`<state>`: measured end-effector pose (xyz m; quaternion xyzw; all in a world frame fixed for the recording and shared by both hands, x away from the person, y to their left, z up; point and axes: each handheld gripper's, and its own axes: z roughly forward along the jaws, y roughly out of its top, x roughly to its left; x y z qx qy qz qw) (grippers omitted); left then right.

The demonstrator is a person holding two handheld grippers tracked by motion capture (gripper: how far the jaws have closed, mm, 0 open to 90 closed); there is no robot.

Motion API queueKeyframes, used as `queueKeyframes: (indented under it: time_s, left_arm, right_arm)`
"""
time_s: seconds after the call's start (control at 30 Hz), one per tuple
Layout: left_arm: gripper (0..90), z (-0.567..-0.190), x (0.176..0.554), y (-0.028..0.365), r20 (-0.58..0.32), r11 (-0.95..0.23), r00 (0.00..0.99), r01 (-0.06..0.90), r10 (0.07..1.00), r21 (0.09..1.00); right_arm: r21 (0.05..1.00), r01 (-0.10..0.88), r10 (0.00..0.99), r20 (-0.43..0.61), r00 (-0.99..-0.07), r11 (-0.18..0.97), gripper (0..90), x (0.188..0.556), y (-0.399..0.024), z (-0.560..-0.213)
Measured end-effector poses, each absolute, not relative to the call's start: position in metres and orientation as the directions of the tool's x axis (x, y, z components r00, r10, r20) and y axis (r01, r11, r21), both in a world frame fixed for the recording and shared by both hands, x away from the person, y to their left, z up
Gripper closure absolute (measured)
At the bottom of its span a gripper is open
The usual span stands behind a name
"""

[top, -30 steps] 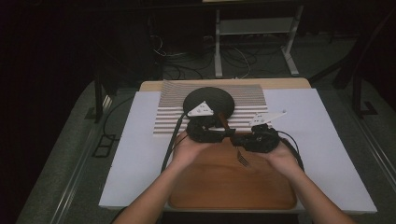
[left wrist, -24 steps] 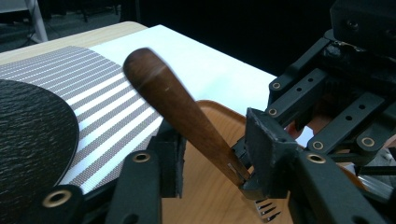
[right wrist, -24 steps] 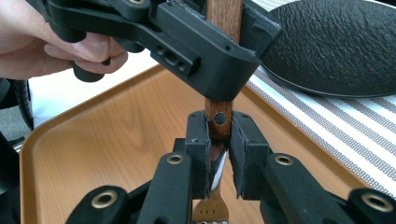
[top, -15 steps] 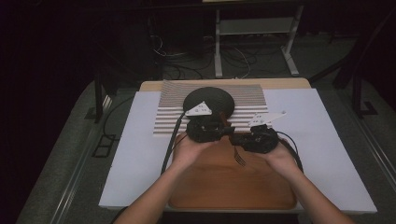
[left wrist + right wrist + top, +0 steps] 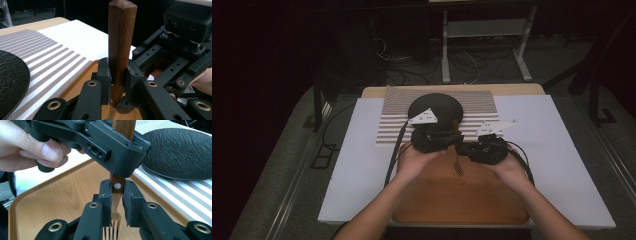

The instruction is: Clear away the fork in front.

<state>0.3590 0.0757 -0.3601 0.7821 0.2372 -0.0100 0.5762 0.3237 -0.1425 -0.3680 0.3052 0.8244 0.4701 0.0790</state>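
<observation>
Both claws are on the fork now — that is the news. The left claw point(image 5: 117, 82) has just been closing, and in the left gripper view its two pads sit flush against the dark wooden handle of the fork point(image 5: 122, 47), which stands up between them. A second ago, in the high view, the two hands were already drawn together over the tray; they have not shifted since, so the closing of the left jaws is the one real change.

The right claw point(image 5: 117, 202) is pressed together lower down — in the right gripper view it pinches the fork point(image 5: 117, 202) just below the rivet, where wood gives way to metal, with the tines pointing down past its jaws towards the tray point(image 5: 62, 195). The left claw point(image 5: 115, 147) shows there too, clamped across the handle right above.

So the fork is held in the air over the far edge of the wooden tray point(image 5: 492, 200), gripped at two places. From above, the left claw point(image 5: 434, 140) and right claw point(image 5: 484, 148) meet nose to nose on the desk point(image 5: 562, 150), with the black plate point(image 5: 447, 106) on the striped mat point(image 5: 482, 107) just beyond.

My read: this looks like a handover. With the left grip seated, the right could let go — though the plate seems the likely destination either way.
</observation>
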Motion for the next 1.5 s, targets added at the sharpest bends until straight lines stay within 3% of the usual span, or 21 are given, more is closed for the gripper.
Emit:
queueKeyframes:
  time_s: [0.17,0.3,0.33,0.43,0.47,0.5,0.57,0.67,1.0,1.5]
  left_arm:
    - [77.5,-0.358,0.361,0.078,-0.302,-0.220,0.889,0.389,0.343,0.895]
    - [77.8,-0.357,0.361,0.080,-0.302,-0.222,0.893,0.386,0.335,0.895]
    - [77.9,-0.356,0.361,0.082,-0.298,-0.226,0.891,0.386,0.342,0.895]
    - [78.7,-0.355,0.362,0.087,-0.287,-0.230,0.888,0.382,0.358,0.895]
    - [79.3,-0.355,0.362,0.087,-0.287,-0.230,0.888,0.382,0.358,0.895]
    - [80.2,-0.353,0.362,0.090,-0.279,-0.230,0.888,0.376,0.367,0.897]
    - [80.7,-0.352,0.363,0.093,-0.273,-0.230,0.890,0.370,0.365,0.900]
    - [80.5,-0.351,0.364,0.098,-0.270,-0.241,0.899,0.363,0.345,0.900]
    - [80.0,-0.347,0.366,0.123,-0.291,-0.237,0.908,0.367,0.302,0.900]
    - [79.8,-0.339,0.355,0.174,-0.316,-0.213,0.897,0.389,0.308,0.896]
  right_arm:
    - [0.832,0.425,0.573,0.165,-0.803,0.357,74.6,0.323,-0.143,-0.367]
    - [0.841,0.423,0.564,0.180,-0.806,0.337,64.4,0.323,-0.144,-0.366]
    - [0.842,0.417,0.558,0.175,-0.811,0.342,55.0,0.323,-0.144,-0.366]
    - [0.845,0.412,0.552,0.174,-0.816,0.342,41.3,0.324,-0.147,-0.368]
    - [0.845,0.412,0.552,0.174,-0.816,0.342,41.3,0.324,-0.147,-0.368]
    - [0.859,0.398,0.564,0.164,-0.809,0.322,31.8,0.323,-0.149,-0.371]
    - [0.861,0.384,0.584,0.131,-0.801,0.333,22.5,0.323,-0.151,-0.373]
    - [0.863,0.375,0.597,0.112,-0.794,0.337,15.4,0.322,-0.159,-0.377]
    - [0.858,0.396,0.671,0.085,-0.737,0.326,11.7,0.314,-0.195,-0.389]
    - [0.851,0.437,0.736,0.092,-0.670,0.291,4.0,0.287,-0.243,-0.414]
